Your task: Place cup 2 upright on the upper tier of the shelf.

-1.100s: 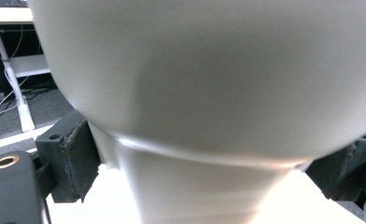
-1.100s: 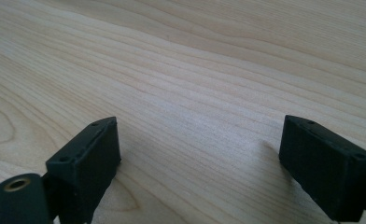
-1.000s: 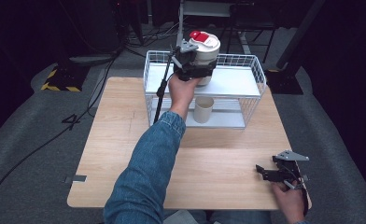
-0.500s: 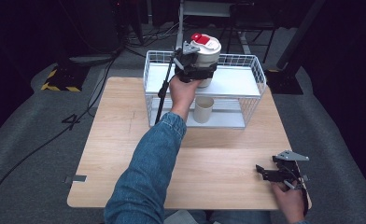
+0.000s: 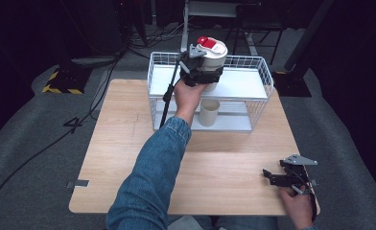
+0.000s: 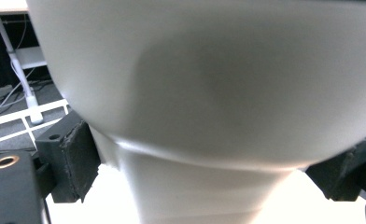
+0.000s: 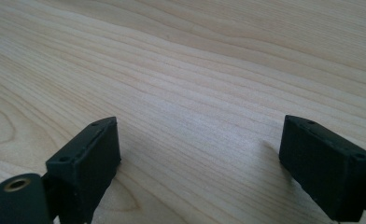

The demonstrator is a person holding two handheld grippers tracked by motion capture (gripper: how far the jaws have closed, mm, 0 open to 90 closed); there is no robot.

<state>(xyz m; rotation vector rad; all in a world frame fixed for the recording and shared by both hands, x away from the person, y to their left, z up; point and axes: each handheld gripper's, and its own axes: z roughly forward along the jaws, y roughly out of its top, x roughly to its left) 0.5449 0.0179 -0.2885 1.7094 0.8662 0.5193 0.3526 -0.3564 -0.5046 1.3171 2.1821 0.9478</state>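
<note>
A white cup [image 5: 214,58] with a lid that has a red patch stands upright in my left gripper [image 5: 201,73], which is shut on its side. It is held over the white top shelf of a wire rack [image 5: 253,85]; I cannot tell whether its base touches the shelf. In the left gripper view the cup's wall [image 6: 209,93] sits close up between the two black fingers [image 6: 73,158]. My right gripper [image 5: 274,176] rests low over the wooden table [image 5: 128,143] near its front right corner. It is open, and in the right gripper view only bare wood [image 7: 200,116] lies between the jaws.
A beige cup [image 5: 208,113] stands on the rack's lower shelf, under the held cup. The rack takes up the table's far middle. Black cables [image 5: 42,148] trail over the grey floor at left, and dark stands rise behind the rack.
The left gripper has carried the cup slightly to the right over the top shelf. The right gripper has stayed put.
</note>
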